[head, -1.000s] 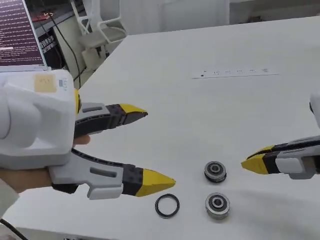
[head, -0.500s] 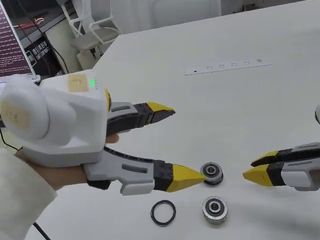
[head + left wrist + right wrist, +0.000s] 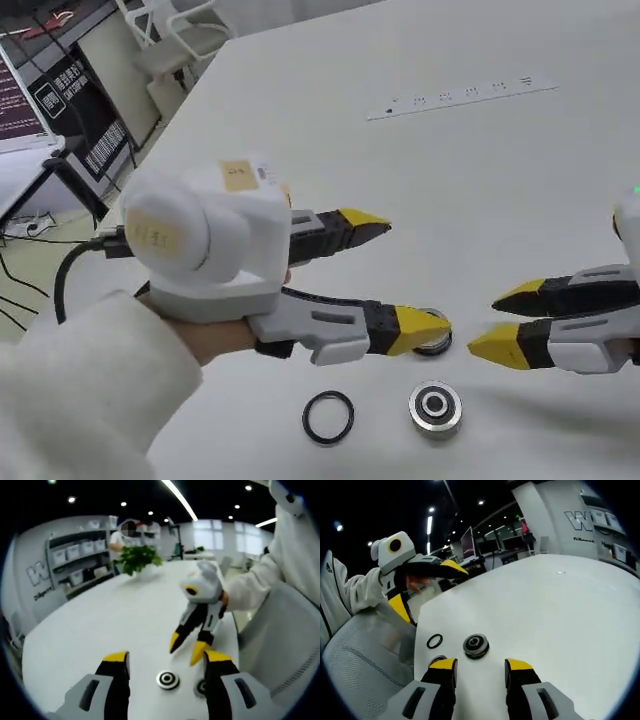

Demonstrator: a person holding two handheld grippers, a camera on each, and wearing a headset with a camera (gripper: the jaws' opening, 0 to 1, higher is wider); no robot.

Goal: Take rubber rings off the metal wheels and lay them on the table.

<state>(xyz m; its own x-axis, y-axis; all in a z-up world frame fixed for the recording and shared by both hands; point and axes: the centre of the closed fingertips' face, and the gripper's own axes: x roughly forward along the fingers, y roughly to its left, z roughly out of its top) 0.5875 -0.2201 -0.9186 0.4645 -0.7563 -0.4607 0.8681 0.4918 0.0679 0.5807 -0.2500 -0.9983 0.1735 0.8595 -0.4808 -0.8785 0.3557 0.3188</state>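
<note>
Two small metal wheels lie near the table's front edge. The far wheel (image 3: 437, 345) (image 3: 168, 679) (image 3: 476, 645) has a dark rubber ring round its rim. The near wheel (image 3: 435, 408) looks bare metal. A loose black rubber ring (image 3: 328, 417) (image 3: 434, 641) lies flat to its left. My left gripper (image 3: 415, 275) (image 3: 166, 659) is open wide, and its lower jaw tip overlaps the far wheel's left edge. From the right, my right gripper (image 3: 488, 322) (image 3: 481, 665) points at the same wheel, open by a narrow gap, a little short of it.
A white power strip (image 3: 460, 97) lies flush in the white table (image 3: 480, 180) farther back. Past the table's left edge stand a chair (image 3: 180, 30) and a dark screen (image 3: 75, 110), with cables near the floor.
My left gripper has moved right, bringing its lower jaw tip up to the far wheel. The right gripper's jaws have parted slightly. The head camera has also shifted.
</note>
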